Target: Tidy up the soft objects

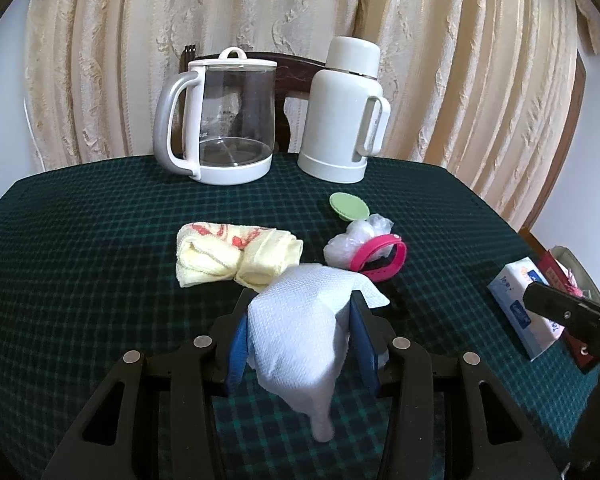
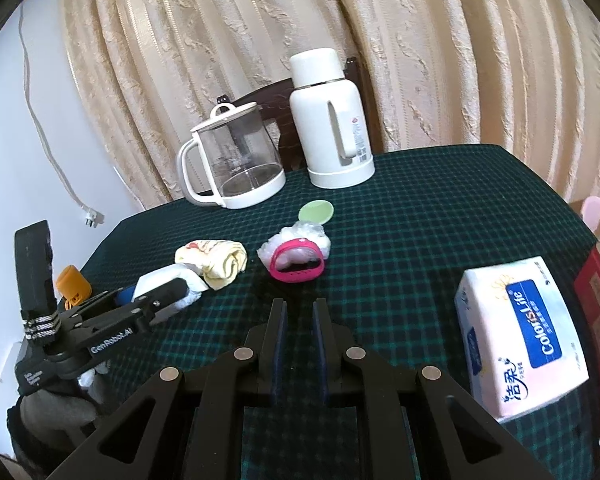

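Holding a limp, light white tissue (image 1: 300, 320) pinched mid-fold above the surface (image 1: 100, 240), the left gripper (image 1: 300, 336) should keep that bunched grip, while the right gripper (image 2: 300, 344) hovers with fingers narrow and empty.

Bare tablecloth (image 2: 400, 240) right of wristband (image 2: 298, 266)
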`<action>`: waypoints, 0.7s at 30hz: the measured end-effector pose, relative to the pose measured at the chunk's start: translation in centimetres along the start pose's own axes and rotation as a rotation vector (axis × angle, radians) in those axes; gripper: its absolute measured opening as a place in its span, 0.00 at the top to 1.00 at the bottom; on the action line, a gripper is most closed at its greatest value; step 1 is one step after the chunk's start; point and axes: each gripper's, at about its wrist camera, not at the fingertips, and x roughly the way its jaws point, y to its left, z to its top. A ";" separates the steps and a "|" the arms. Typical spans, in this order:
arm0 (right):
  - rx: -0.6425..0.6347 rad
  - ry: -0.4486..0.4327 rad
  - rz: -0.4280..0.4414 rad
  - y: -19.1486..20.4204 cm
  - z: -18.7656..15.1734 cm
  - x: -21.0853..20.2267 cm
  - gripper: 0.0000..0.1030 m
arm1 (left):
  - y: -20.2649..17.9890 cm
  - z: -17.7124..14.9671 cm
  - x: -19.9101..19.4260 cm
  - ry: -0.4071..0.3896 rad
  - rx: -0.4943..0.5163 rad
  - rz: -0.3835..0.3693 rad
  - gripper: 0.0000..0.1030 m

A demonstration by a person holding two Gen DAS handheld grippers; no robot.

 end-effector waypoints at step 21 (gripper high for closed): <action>0.043 0.038 0.008 -0.9 -0.8 1.5 0.57 | 1.0 0.0 -0.5 -0.009 -0.036 -0.007 0.55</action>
